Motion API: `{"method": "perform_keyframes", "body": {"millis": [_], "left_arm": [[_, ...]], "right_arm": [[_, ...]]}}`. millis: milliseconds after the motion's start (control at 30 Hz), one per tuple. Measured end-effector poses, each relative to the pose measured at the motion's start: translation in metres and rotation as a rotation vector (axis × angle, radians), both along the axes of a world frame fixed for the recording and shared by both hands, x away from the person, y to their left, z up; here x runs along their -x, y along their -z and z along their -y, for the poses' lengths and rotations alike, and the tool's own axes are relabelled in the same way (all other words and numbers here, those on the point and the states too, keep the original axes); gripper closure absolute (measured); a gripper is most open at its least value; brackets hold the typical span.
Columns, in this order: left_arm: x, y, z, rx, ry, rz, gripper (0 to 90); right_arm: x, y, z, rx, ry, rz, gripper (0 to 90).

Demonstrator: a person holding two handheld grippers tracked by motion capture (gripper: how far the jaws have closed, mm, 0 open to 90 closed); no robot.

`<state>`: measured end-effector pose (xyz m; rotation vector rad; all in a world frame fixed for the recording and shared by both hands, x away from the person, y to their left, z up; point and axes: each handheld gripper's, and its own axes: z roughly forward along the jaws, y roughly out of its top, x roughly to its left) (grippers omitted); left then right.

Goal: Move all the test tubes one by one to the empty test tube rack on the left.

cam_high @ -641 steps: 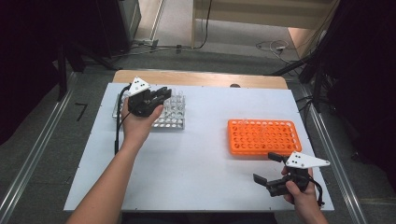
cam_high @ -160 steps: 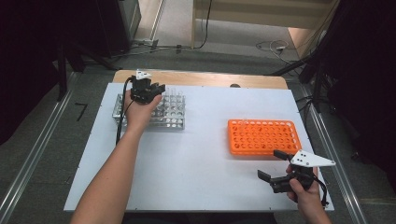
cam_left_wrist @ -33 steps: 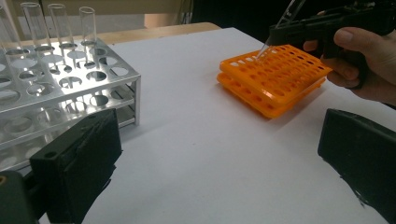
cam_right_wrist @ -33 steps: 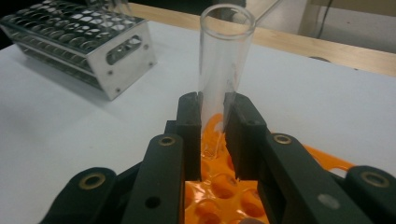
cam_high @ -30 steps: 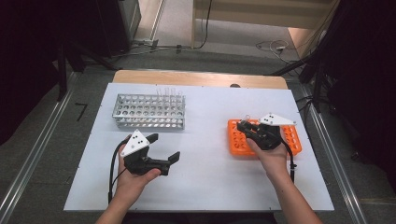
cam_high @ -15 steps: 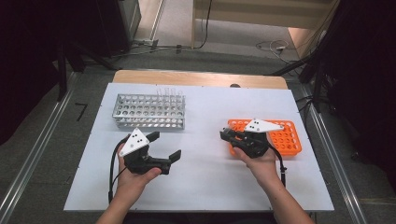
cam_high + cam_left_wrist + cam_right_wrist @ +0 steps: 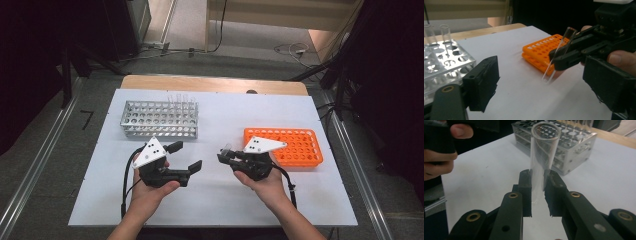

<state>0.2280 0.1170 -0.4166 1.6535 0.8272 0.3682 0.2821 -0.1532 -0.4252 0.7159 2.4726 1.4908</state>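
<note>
While the right gripper (image 7: 226, 156) clamped its jaws on the clear test tube (image 7: 559, 54), the tube stood tilted above the table (image 7: 220, 200), mouth up, left of the orange rack (image 7: 295, 145). The left gripper (image 7: 186, 156) jaws, empty, had just been closing.

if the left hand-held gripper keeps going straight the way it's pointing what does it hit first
Most likely the glass test tube clamped in the right hand-held gripper, which lies between the left hand-held gripper's open jaws' line and the orange rack; depth is uncertain.
</note>
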Motion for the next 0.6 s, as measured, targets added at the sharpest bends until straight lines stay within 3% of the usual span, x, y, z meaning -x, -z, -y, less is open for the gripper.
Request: {"method": "perform_keyframes", "body": {"millis": [233, 433, 600], "left_arm": [[0.002, -0.002, 0.025, -0.022, 0.082, 0.008, 35.4], [0.001, -0.002, 0.040, -0.062, 0.095, 0.018, 52.8], [0.002, -0.001, 0.042, -0.089, 0.093, 0.034, 70.0]], "right_arm": [[0.011, 0.005, -0.018, 0.026, -0.062, -0.002, 73.9], [0.018, 0.005, -0.026, 0.038, -0.102, -0.003, 73.9], [0.020, 0.004, -0.029, 0.045, -0.123, -0.006, 73.9]]}}
